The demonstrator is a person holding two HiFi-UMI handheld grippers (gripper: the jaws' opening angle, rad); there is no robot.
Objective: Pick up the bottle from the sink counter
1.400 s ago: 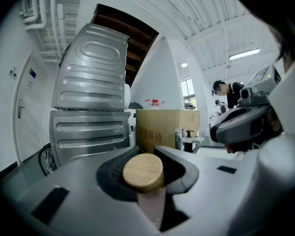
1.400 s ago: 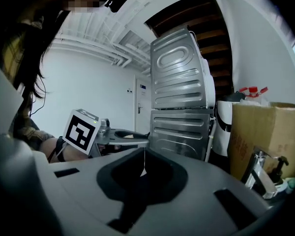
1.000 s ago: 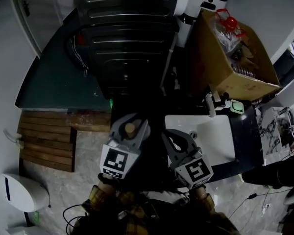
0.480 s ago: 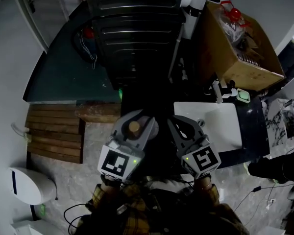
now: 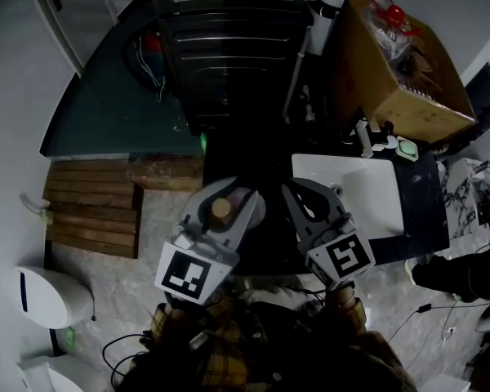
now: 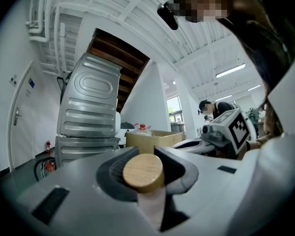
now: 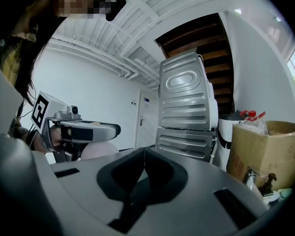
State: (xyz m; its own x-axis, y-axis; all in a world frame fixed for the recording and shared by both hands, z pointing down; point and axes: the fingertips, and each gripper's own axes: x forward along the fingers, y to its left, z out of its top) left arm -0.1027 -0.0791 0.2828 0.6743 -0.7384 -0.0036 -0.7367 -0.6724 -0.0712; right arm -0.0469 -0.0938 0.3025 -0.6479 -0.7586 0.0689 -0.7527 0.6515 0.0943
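The bottle (image 5: 221, 209) has a round wooden cap (image 6: 143, 171) and a pale pink body (image 6: 150, 209). It sits between the jaws of my left gripper (image 5: 224, 204), which is shut on it just below the cap and holds it in the air, left of the white sink (image 5: 374, 196). My right gripper (image 5: 299, 194) hangs beside it, shut, with nothing between its fingers (image 7: 139, 157). In the right gripper view the left gripper (image 7: 83, 129) shows at the left with the pink bottle body (image 7: 99, 150) under it.
A ribbed metal appliance (image 5: 229, 47) stands ahead. A cardboard box (image 5: 396, 72) full of things sits behind the sink, by a tap (image 5: 364, 141). A wooden pallet (image 5: 90, 215) and a white bin (image 5: 53, 296) lie on the floor at the left.
Both grippers have risen a little toward the camera, the left one more, with the bottle still in it. The sink and box have shifted slightly in the view.
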